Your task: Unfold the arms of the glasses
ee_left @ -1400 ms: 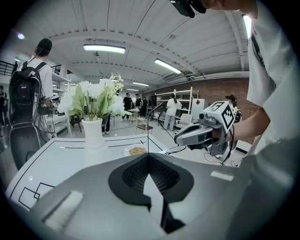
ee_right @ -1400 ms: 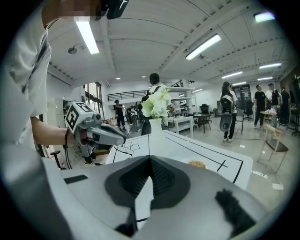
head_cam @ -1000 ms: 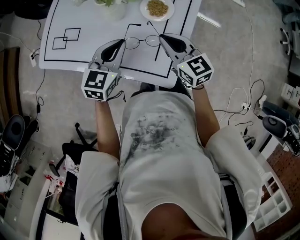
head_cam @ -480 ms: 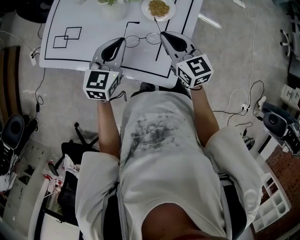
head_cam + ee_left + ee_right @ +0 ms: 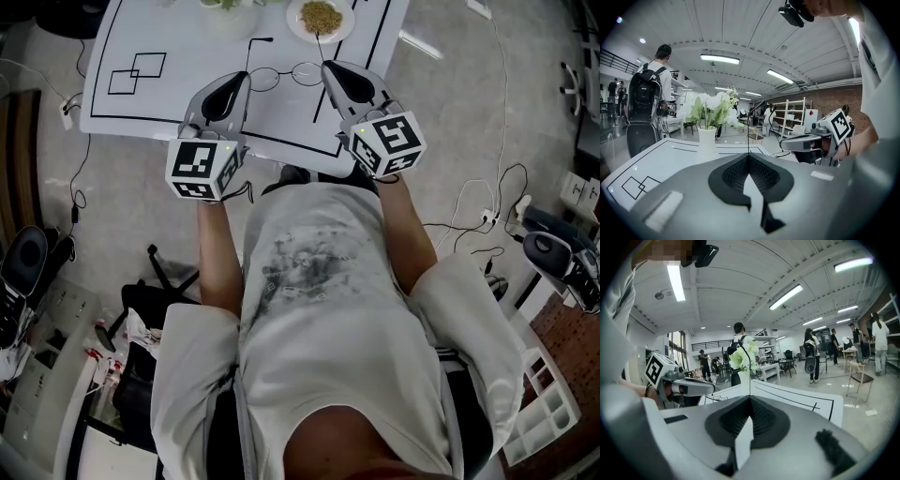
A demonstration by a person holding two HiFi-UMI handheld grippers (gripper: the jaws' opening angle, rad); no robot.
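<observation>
Two overlapping square outlines [image 5: 136, 77] are printed in thin black line at the left of the smooth white table [image 5: 178, 112]. Just right of them we hold the left gripper [image 5: 246, 82], a rounded grey shell with a black-and-white marker cube [image 5: 199, 169] at its rear. In the left gripper view its ribbed black pads [image 5: 733, 174] meet at a seam, pinched on the hair-thin wire left arm [image 5: 748, 133] of the glasses. That arm rises straight out of the tips and hooks over at its far end. Beyond it stands a plain white vase [image 5: 707, 143] of pale flowers [image 5: 715, 108].

Between our two grippers are the glasses [image 5: 286, 75], round lenses in a fine dark wire rim, side by side above the table's far part. Both arms point away from us. We cannot tell whether the frame touches the tabletop.

At the right lens sits the right gripper [image 5: 323, 67], the same grey shell with its own marker cube [image 5: 388, 142]. Its jaws are likewise pressed together on the thin right arm [image 5: 750, 373], a straight dark wire standing up from the seam. Just past its tips, the arm reaches toward a shallow round white bowl [image 5: 321, 16] heaped with tan, grainy bits
</observation>
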